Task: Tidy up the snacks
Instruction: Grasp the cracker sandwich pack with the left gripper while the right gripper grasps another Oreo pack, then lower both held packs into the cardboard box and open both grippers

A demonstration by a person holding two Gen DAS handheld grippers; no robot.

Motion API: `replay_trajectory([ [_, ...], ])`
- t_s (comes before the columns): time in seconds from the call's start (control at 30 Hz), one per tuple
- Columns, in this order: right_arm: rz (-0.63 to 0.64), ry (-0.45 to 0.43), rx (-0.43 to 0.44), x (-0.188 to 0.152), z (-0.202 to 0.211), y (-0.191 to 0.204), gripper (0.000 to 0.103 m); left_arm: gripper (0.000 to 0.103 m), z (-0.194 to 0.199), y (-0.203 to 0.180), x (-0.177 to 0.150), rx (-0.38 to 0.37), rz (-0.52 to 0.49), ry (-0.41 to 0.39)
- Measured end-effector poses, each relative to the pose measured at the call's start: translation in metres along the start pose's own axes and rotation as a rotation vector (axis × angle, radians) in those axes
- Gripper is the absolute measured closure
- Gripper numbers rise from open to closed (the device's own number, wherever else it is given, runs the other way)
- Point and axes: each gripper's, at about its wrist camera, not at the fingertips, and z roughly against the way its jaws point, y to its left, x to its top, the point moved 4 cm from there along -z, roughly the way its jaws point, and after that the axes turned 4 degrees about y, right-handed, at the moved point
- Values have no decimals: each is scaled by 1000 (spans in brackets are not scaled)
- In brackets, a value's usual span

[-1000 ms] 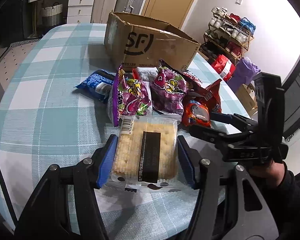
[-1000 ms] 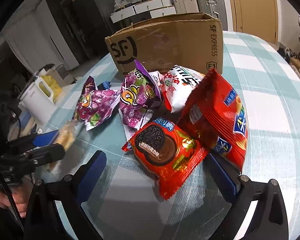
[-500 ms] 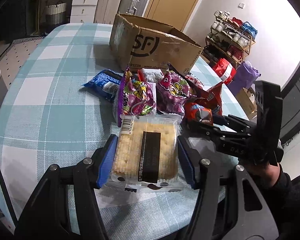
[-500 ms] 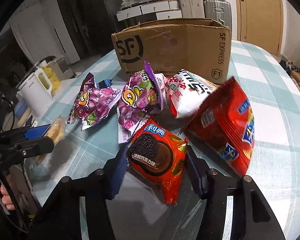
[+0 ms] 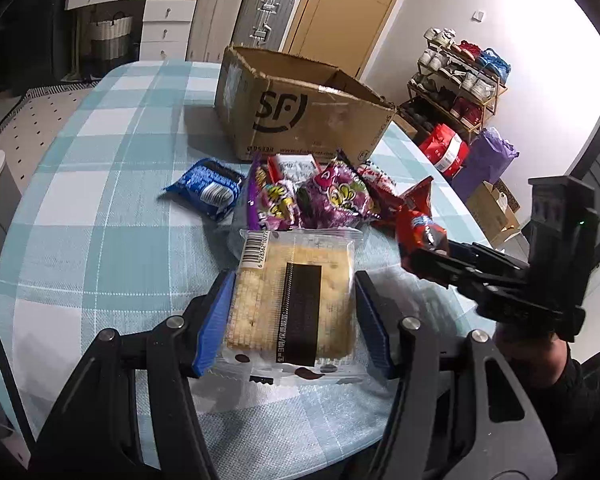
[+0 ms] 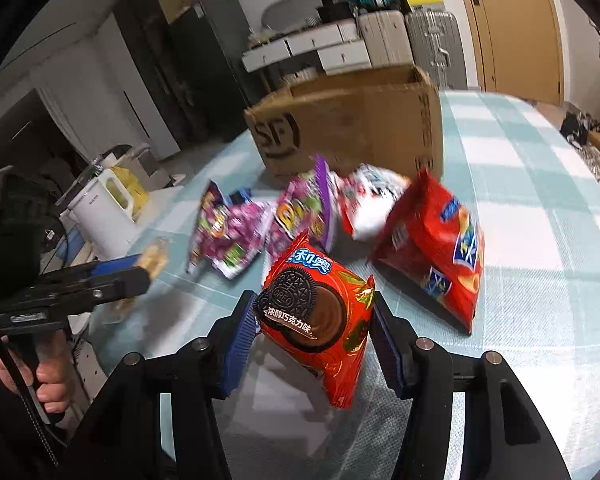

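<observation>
My left gripper point(image 5: 296, 320) is shut on a clear cracker pack point(image 5: 292, 300) and holds it above the checked table point(image 5: 100, 200). My right gripper point(image 6: 314, 334) is shut on a red Oreo pack point(image 6: 316, 316), lifted off the table; it shows in the left wrist view point(image 5: 422, 236) too. Beyond lie two purple candy bags point(image 6: 236, 236), a white-red packet point(image 6: 368, 204), a big red chip bag point(image 6: 440, 248) and a blue Oreo pack point(image 5: 208, 188). An open SF cardboard box point(image 5: 300, 116) stands behind them.
A white kettle point(image 6: 104, 212) stands off the table's left side. Suitcases point(image 5: 260, 16), drawers and a door are at the back. A shoe rack point(image 5: 460, 80) and bags stand to the right of the table.
My right gripper closed on the red Oreo pack and lifted it off the table. My left gripper rose slightly, still holding the cracker pack.
</observation>
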Motion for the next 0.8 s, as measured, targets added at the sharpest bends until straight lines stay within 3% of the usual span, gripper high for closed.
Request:
replay_trajectory([
  [0.23, 19, -59, 53, 20, 25, 12, 47, 46, 7, -10, 18, 25, -25, -15],
  [0.57, 66, -96, 66, 54, 40, 23, 47, 46, 7, -21, 68, 48, -32, -32],
  [0.8, 51, -133, 124, 89, 43, 17, 47, 46, 8, -22, 107, 81, -64, -70],
])
